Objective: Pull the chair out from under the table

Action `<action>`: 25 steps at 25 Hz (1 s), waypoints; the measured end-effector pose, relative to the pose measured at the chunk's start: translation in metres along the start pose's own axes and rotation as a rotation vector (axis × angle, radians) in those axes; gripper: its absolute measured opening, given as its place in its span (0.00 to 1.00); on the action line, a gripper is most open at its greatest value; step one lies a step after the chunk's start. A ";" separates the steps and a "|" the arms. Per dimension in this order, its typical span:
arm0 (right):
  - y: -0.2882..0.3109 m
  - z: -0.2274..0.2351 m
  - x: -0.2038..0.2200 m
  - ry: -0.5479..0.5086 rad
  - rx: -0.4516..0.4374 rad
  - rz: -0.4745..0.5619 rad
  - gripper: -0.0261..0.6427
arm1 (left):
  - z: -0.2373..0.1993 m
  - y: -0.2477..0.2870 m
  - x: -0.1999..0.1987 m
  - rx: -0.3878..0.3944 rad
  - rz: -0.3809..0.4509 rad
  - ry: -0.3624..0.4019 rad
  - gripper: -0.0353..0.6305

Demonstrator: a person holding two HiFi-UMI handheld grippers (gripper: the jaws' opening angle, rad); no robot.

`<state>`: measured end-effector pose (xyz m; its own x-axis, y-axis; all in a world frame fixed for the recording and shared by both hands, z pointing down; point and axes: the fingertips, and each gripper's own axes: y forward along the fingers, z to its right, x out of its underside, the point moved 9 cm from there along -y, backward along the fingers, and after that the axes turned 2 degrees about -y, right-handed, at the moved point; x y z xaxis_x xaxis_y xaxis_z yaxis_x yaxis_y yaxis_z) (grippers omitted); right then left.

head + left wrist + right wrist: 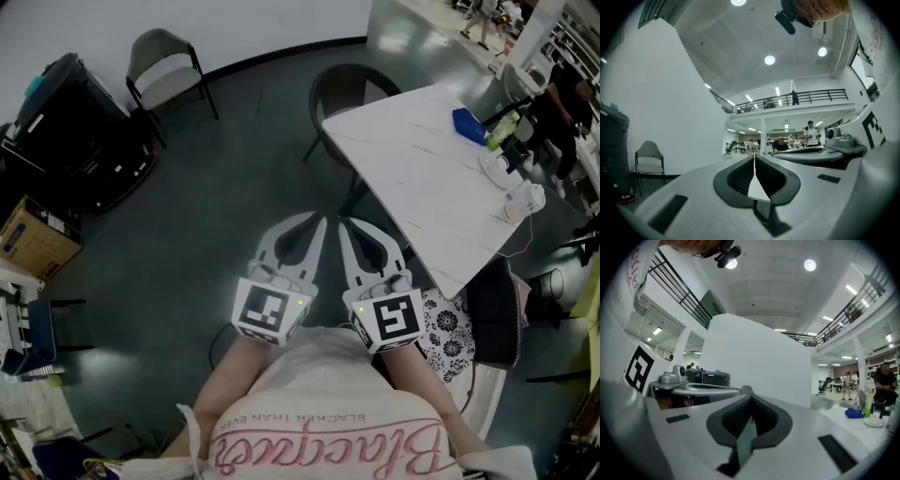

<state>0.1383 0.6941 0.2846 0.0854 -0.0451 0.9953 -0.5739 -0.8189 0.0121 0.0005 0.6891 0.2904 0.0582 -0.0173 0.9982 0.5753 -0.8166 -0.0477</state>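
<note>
A dark round-backed chair (345,90) stands tucked under the far corner of the white marble table (422,178). Both grippers are held level, close to my body and short of the table's near left edge. My left gripper (322,219) is shut with nothing in it, and in the left gripper view its jaws (753,158) meet in a thin line. Beside it, my right gripper (343,223) is also shut and empty; the right gripper view shows its jaws (750,401) touching. Neither gripper touches the chair, which lies well ahead of them.
On the table's far right are a blue object (469,123), a green bottle (502,127) and white cups (527,197). A second black chair (494,314) stands at the table's near right. A grey folding chair (165,66), a black cabinet (70,122) and a cardboard box (33,239) stand to the left.
</note>
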 end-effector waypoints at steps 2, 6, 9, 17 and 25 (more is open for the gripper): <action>-0.001 0.001 0.002 0.006 0.002 -0.004 0.04 | 0.003 0.000 -0.003 -0.004 -0.006 0.005 0.07; -0.005 0.001 0.001 -0.002 -0.013 0.006 0.04 | 0.008 0.000 -0.004 -0.010 -0.013 0.007 0.07; -0.006 0.000 0.003 -0.008 -0.038 0.011 0.04 | 0.011 -0.002 -0.001 -0.025 -0.013 0.006 0.07; -0.013 0.000 0.012 0.015 -0.080 0.006 0.04 | 0.021 -0.010 0.015 -0.065 -0.036 -0.012 0.07; -0.009 0.005 0.024 0.023 -0.082 -0.032 0.04 | 0.015 0.002 0.022 -0.061 -0.032 -0.048 0.07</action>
<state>0.1496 0.6975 0.3083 0.0864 -0.0061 0.9962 -0.6362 -0.7699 0.0505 0.0149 0.6960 0.3119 0.0808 0.0355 0.9961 0.5268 -0.8499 -0.0124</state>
